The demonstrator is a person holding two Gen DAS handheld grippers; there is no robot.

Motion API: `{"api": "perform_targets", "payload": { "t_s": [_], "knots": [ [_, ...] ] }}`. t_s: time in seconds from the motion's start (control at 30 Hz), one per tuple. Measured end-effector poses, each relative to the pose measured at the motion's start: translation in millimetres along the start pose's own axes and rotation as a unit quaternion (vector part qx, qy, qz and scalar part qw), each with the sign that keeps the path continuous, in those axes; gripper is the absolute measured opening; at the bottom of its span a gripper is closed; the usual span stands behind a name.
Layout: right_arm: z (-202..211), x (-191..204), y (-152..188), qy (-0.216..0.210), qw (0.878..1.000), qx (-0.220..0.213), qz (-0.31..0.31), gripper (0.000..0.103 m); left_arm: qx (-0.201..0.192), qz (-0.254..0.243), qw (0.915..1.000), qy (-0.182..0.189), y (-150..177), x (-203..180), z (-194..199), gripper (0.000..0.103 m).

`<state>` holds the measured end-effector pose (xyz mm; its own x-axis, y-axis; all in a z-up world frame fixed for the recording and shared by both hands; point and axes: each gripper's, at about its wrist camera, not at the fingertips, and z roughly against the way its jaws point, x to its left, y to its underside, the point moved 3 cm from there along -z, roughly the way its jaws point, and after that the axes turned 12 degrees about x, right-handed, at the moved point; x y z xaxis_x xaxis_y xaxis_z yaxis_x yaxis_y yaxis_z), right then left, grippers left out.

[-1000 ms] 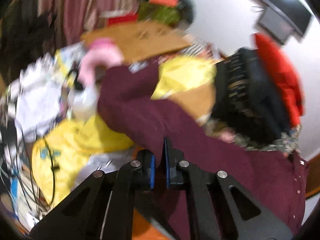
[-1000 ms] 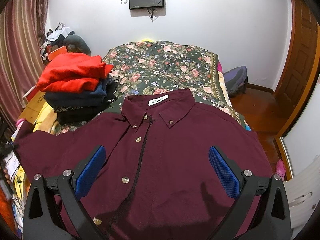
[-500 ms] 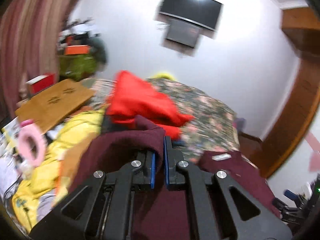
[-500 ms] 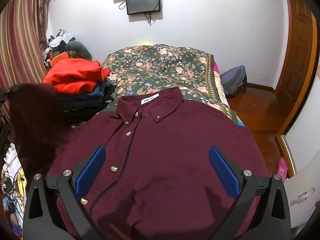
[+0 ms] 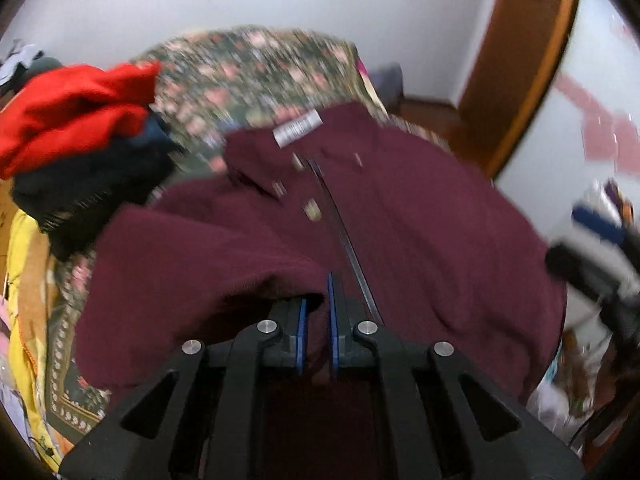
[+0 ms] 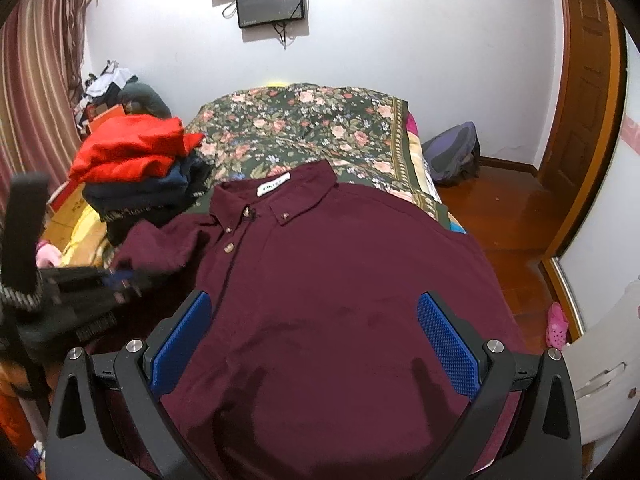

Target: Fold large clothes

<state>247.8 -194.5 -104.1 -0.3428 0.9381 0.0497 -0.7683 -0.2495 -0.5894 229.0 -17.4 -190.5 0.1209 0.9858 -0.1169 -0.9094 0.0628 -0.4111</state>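
A maroon button-up shirt (image 6: 340, 280) lies face up on the floral bedspread (image 6: 304, 120), collar toward the wall. My left gripper (image 5: 316, 320) is shut on the cuff end of the shirt's left sleeve (image 5: 192, 276) and holds it raised over the shirt's front. In the right wrist view that left gripper (image 6: 116, 276) appears blurred at the shirt's left side with the sleeve (image 6: 160, 244) bunched at it. My right gripper (image 6: 316, 344) hovers open over the shirt's lower front, its blue pads (image 6: 448, 340) wide apart with nothing between them.
A stack of folded clothes, red on top (image 6: 132, 148), sits on the bed left of the shirt. Clutter and yellow fabric (image 5: 24, 288) lie off the bed's left edge. A backpack (image 6: 456, 152) and wooden floor are to the right, near a door (image 6: 584, 100).
My left gripper swung from the cluttered left side in over the bed, carrying the sleeve across toward the shirt's front. The right gripper drifted slightly nearer the shirt and stayed open.
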Motion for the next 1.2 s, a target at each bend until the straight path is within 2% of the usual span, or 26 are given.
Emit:
{"api": "perform_targets", "payload": {
  "t_s": [0.13,0.27,0.33,0.4,0.47,0.57,0.67,0.77,0.93,1.03,1.13,1.2],
  "knots": [
    [-1.4,2.5,2.6,0.001,1.0,0.005,0.01,0.102,0.04,-0.011,0.9991,0.002,17.6,-8.7,-17.0,0.016],
    [1.3,10.4,-0.8,0.003,1.0,0.003,0.028,0.102,0.039,-0.021,0.999,0.004,26.4,-8.3,-4.0,0.022],
    [3.5,15.1,-3.6,0.002,0.999,0.0,0.039,0.102,0.03,-0.021,0.9992,0.014,27.8,-6.9,9.4,0.037],
    [6.6,23.2,-8.2,-0.002,0.998,-0.006,0.055,0.102,0.006,-0.009,0.9999,0.001,27.1,-2.7,23.1,0.06],
    [7.8,31.5,-12.3,-0.004,0.998,-0.01,0.069,0.102,-0.034,0.02,0.9989,-0.023,29.0,8.4,45.6,0.067],
    [10.0,50.1,-21.1,-0.009,0.995,-0.019,0.097,0.102,-0.061,0.042,0.9968,-0.028,32.6,23.8,66.7,0.068],
    [7.5,76.3,-30.2,-0.031,0.99,-0.021,0.137,0.102,-0.09,0.072,0.9914,-0.062,36.0,55.3,85.5,0.068],
    [-0.9,104.8,-36.7,-0.053,0.983,-0.011,0.178,0.102,-0.101,0.109,0.984,-0.098,40.8,92.9,94.7,0.069],
    [-28.1,153.6,-42.1,-0.084,0.965,0.026,0.246,0.102,-0.097,0.172,0.9724,-0.124,60.1,154.8,98.7,0.069],
    [-52.0,187.3,-37.4,-0.095,0.949,0.063,0.295,0.101,-0.089,0.2,0.9649,-0.145,78.9,181.8,95.9,0.069],
    [-73.6,218.1,-25.9,-0.11,0.927,0.101,0.343,0.1,-0.077,0.219,0.9609,-0.151,94.4,199.9,88.6,0.069],
    [-85.2,234.1,-18.7,-0.114,0.913,0.127,0.37,0.095,-0.068,0.227,0.9594,-0.154,103.6,208.6,83.7,0.069]
  ]
}}
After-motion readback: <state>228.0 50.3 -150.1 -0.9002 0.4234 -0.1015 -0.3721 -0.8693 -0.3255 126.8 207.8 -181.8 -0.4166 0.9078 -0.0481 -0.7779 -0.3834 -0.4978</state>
